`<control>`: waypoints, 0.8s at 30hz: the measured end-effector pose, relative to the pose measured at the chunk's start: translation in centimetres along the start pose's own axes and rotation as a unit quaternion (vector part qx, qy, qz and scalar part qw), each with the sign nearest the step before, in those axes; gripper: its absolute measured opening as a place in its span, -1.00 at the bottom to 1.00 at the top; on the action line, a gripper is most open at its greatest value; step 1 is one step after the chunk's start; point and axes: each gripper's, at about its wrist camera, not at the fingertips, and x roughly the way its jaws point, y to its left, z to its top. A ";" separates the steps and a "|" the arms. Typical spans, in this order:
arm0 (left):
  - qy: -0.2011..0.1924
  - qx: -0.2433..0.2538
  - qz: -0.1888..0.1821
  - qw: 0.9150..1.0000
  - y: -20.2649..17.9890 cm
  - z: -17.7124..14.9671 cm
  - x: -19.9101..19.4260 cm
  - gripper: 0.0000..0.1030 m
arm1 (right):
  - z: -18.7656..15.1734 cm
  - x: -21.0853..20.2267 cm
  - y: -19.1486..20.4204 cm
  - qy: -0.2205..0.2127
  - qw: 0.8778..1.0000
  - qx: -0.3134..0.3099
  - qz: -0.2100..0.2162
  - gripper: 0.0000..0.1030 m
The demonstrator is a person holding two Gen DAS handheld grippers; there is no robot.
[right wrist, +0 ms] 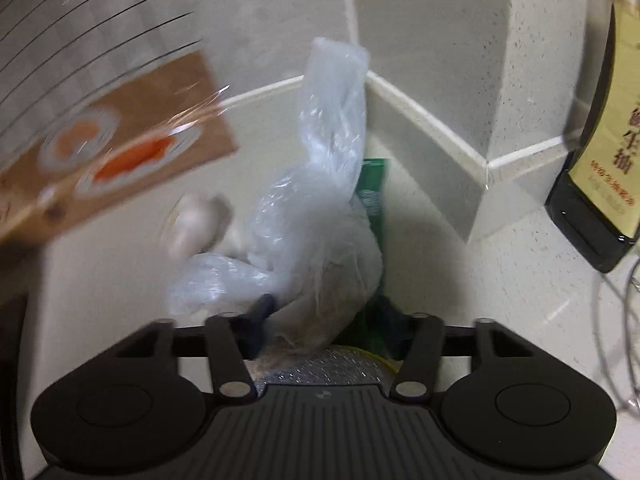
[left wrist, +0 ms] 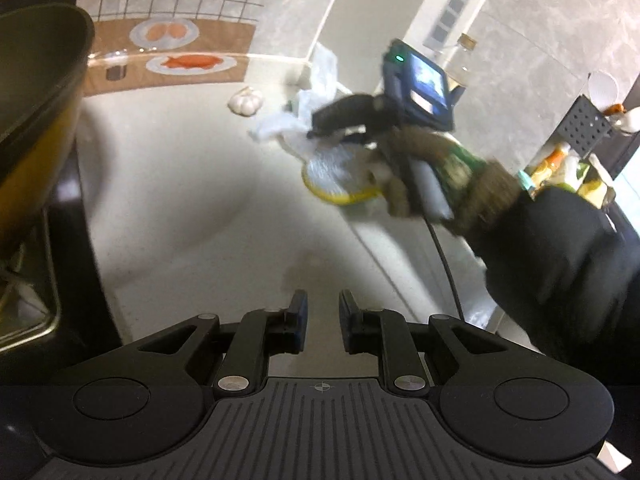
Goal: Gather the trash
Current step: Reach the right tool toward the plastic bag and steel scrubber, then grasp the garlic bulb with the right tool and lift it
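Closing our right gripper around the crumpled plastic bag at centre frame, we should pinch low and firmly; whether the pads press yet is unclear. Our left gripper hangs narrowly parted, empty.

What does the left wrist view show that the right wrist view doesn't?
Left wrist only: the left gripper, jaws slightly apart with nothing between them, a gloved hand carrying the right gripper, a dark pan at the left edge, and a perforated rack.

Right wrist only: a green packet behind the bag and a dark bottle with a yellow label.

Both: the clear plastic bag, the garlic bulb, the foil-lined yellow wrapper and the white counter.
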 end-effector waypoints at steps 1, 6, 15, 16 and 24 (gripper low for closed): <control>0.001 -0.003 -0.005 1.000 -0.1 0.1 0.3 -0.62 | -0.8 -0.7 0.1 0.002 1.000 -0.009 0.006 -0.24; 0.013 -0.006 -0.019 1.000 -1.1 0.3 1.8 -0.62 | -5.1 -5.2 -0.5 0.029 0.997 -0.005 0.067 -0.45; 0.023 -0.019 -0.001 1.000 -1.7 0.7 3.1 -0.62 | -10.1 -12.2 0.7 0.040 0.989 -0.083 0.113 -0.26; 0.024 -0.024 0.003 0.999 -1.5 0.7 3.1 -0.62 | -9.9 -12.8 1.2 0.020 0.990 -0.102 0.091 0.01; 0.009 -0.015 -0.003 1.000 -1.0 -0.3 1.3 -0.62 | -2.1 -10.3 2.8 -0.039 0.991 -0.067 0.111 0.40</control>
